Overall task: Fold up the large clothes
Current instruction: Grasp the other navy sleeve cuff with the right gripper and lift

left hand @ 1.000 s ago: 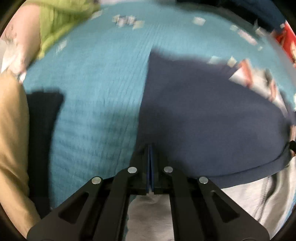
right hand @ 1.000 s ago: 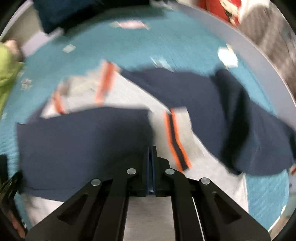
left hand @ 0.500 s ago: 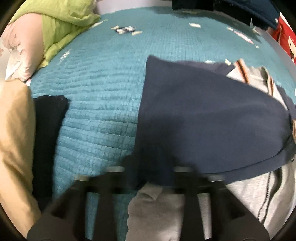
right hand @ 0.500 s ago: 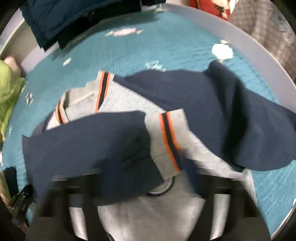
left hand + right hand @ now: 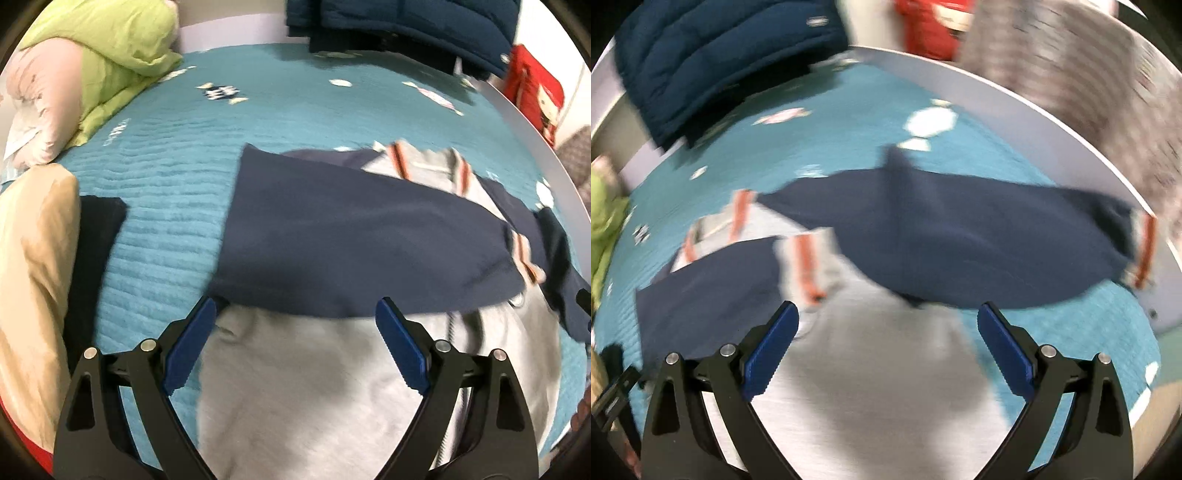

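My grey and navy jacket [image 5: 332, 236] lies spread on the bed [image 5: 170, 177], whose teal quilted cover carries small white prints. One navy sleeve [image 5: 960, 251] lies folded across its grey body. My left tool [image 5: 295, 325] and right tool [image 5: 888, 325] both hang above the jacket, their jaws opening wide with nothing gripped. Beyond the jacket sits a green pillow [image 5: 107, 55] at the bed's far left corner, and a dark blue puffer coat [image 5: 713, 59] at the far edge.

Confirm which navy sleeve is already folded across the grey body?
The sleeve on the left of the right wrist view; the other sleeve still stretches toward the bed edge.
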